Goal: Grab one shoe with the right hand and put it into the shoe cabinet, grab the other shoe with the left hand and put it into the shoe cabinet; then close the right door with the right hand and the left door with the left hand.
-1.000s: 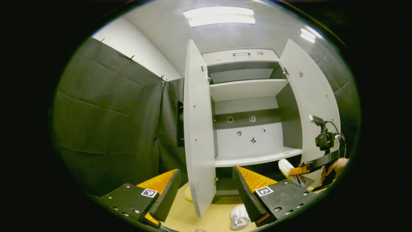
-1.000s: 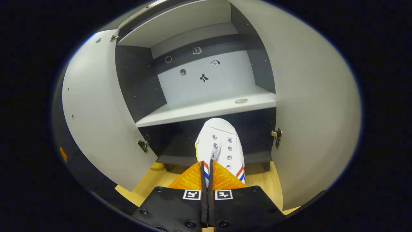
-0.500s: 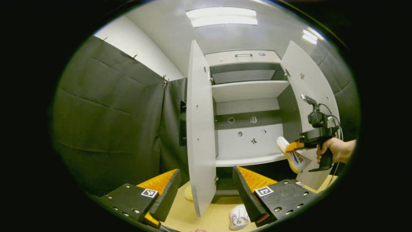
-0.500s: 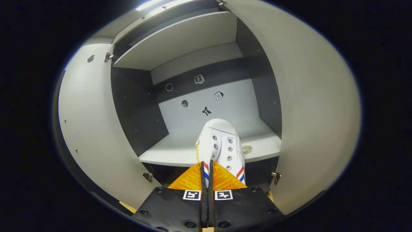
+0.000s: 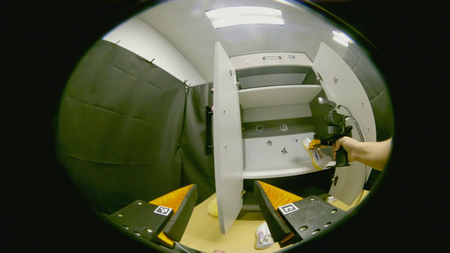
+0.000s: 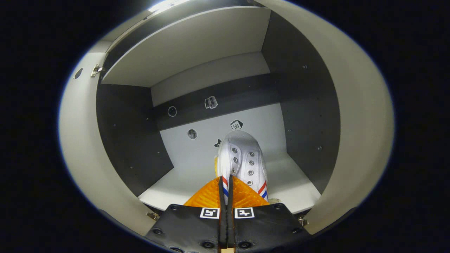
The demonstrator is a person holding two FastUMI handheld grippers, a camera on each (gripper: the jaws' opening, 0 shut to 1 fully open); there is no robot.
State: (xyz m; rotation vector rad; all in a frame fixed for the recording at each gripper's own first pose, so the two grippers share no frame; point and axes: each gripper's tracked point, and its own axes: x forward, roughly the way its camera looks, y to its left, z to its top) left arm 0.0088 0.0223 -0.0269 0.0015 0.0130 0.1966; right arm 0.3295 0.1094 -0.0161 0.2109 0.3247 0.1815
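Two white shoes show: one [image 6: 242, 161] is clamped between the pressed-together fingers of the right gripper [image 6: 226, 189], held over the middle shelf [image 6: 197, 175] of the shoe cabinet [image 5: 277, 95], at three o'clock in the left gripper view. The other shoe [image 5: 263, 237] lies on the floor [image 5: 232, 239] at six o'clock beneath the left gripper [image 5: 225, 211], whose fingers stand wide apart around nothing. Both doors, left door [image 5: 226, 140] and right door [image 5: 351, 105], stand open.

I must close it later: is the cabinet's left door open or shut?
Open. The left door stands swung out edge-on, exposing the shelves.

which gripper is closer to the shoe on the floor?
Left. The left gripper hangs open right above the shoe on the floor. The right gripper is up at the cabinet shelf, clamped on the other shoe.
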